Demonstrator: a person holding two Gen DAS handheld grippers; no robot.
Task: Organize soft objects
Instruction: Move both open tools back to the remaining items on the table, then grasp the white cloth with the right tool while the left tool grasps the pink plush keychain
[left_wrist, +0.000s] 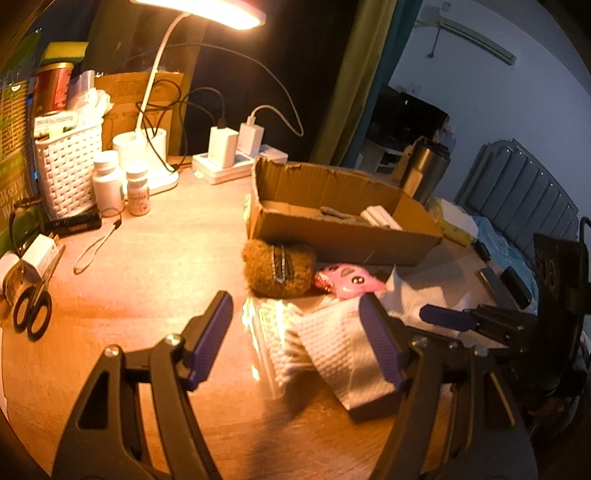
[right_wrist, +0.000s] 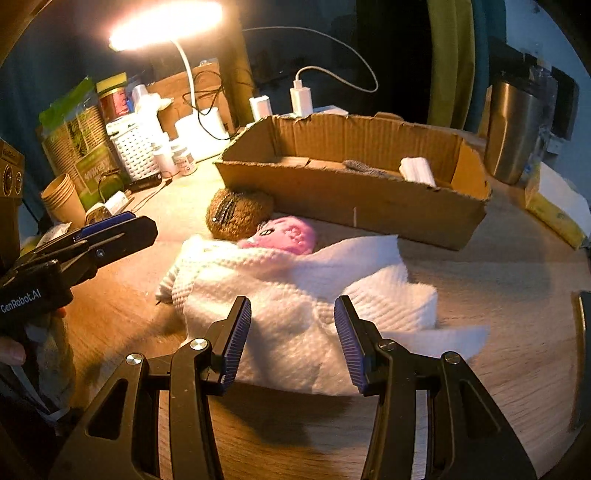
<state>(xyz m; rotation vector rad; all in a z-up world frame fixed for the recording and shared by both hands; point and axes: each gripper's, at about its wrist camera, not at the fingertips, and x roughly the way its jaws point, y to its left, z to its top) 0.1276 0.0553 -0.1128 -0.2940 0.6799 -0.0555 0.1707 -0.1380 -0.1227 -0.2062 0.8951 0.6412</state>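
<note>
The right gripper (right_wrist: 292, 341) angles steeply down over the white waffle towel (right_wrist: 295, 291), jaws apart and holding nothing. The left gripper (left_wrist: 297, 338) tilts down at the towel's other end, jaws wide, also empty. Beyond the towel lie a pink plush toy (right_wrist: 290, 230) and a brown fuzzy pouch (right_wrist: 238, 218), against the cardboard box (right_wrist: 354, 206).

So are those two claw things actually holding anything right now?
Nothing yet. The left gripper and right gripper both hover open over the white towel, jaws apart.
</note>
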